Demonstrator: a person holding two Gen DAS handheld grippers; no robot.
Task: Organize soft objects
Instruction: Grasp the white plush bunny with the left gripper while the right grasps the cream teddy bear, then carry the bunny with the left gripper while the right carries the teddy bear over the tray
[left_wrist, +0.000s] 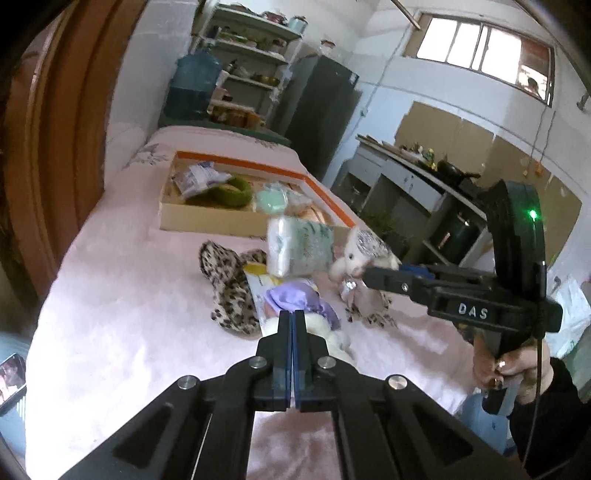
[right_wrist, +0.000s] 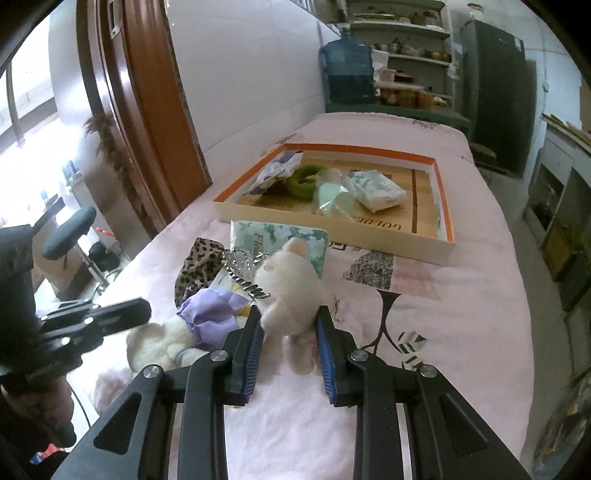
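right tool (right_wrist: 289, 325) grips the cream bear (right_wrist: 291, 288), upright, head toward the tray (right_wrist: 445, 236); left tool (left_wrist: 294, 317) closed, empty.

Beside the white teddy (right_wrist: 291, 291), the second plush (right_wrist: 159, 343) is half covered by lilac cloth (right_wrist: 210, 314). The tissue pack (right_wrist: 280, 236) behind the teddy is partly hidden. The phone (left_wrist: 11, 380) is cropped at the frame edge.

Your left wrist camera looks along the bed toward the box (left_wrist: 207, 218) from farther back. Your right wrist camera faces the same box (right_wrist: 332, 229) from nearer. Both share it, the bed's pink cover and the pile before it.
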